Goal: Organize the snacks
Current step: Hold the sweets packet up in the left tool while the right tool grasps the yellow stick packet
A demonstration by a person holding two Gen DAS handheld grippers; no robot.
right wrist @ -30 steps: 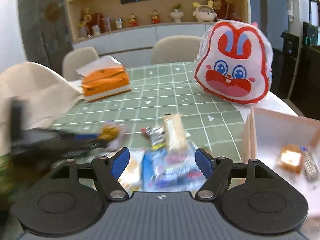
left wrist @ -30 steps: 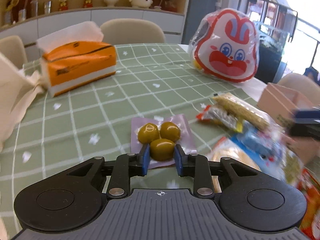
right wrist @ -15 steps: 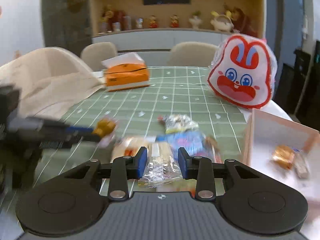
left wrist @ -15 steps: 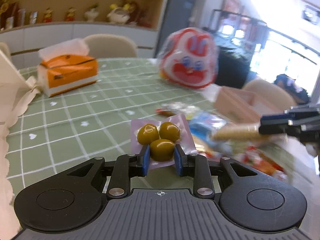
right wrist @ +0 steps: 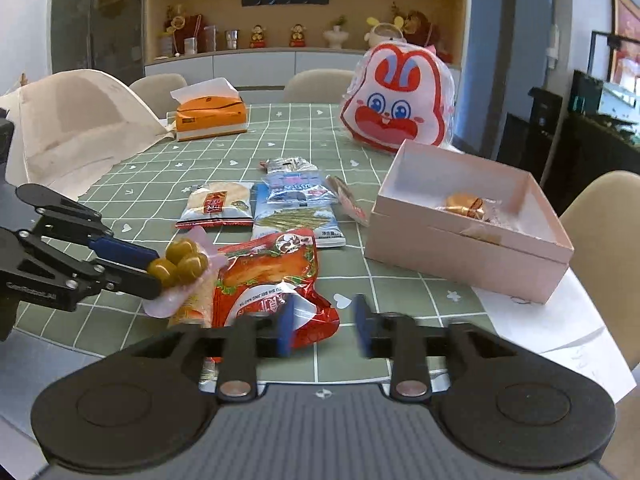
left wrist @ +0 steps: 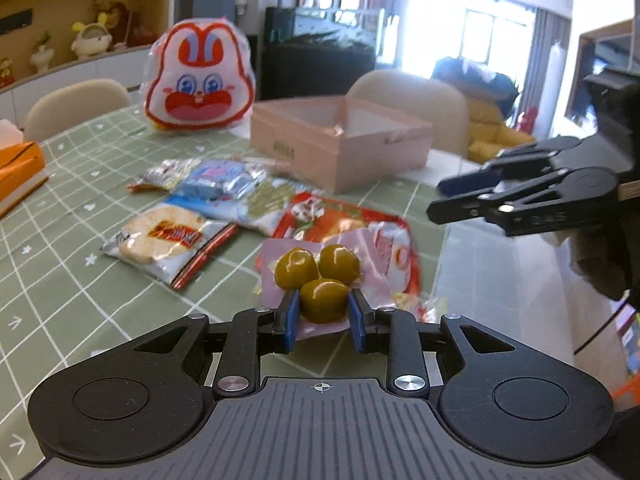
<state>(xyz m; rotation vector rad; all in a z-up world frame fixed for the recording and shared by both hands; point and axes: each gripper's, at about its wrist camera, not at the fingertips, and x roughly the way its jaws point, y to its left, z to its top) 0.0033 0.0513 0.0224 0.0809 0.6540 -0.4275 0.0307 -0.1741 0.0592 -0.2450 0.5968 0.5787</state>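
My left gripper (left wrist: pixel 323 322) is shut on a clear pink pack of three green olives (left wrist: pixel 318 276) and holds it above the table; it also shows in the right wrist view (right wrist: pixel 180 266). My right gripper (right wrist: pixel 323 326) is open and empty above the near edge of a red snack bag (right wrist: pixel 272 280). A pink open box (right wrist: pixel 460 248) with a few wrapped snacks inside stands on the right. A rice cracker pack (right wrist: pixel 218 204), a blue pack (right wrist: pixel 298 188) and a green-stick pack (right wrist: pixel 294 220) lie in the middle.
A bunny-face bag (right wrist: pixel 396 104) stands behind the box. An orange tissue box (right wrist: pixel 210 114) and a beige cloth bag (right wrist: pixel 76 120) are at the far left. The green checked tablecloth (right wrist: pixel 280 136) covers the table; chairs stand around it.
My left gripper has swung right with the olive pack, now facing the box. My right gripper, shut on a snack pack half a second ago, is open and empty and has pulled back.
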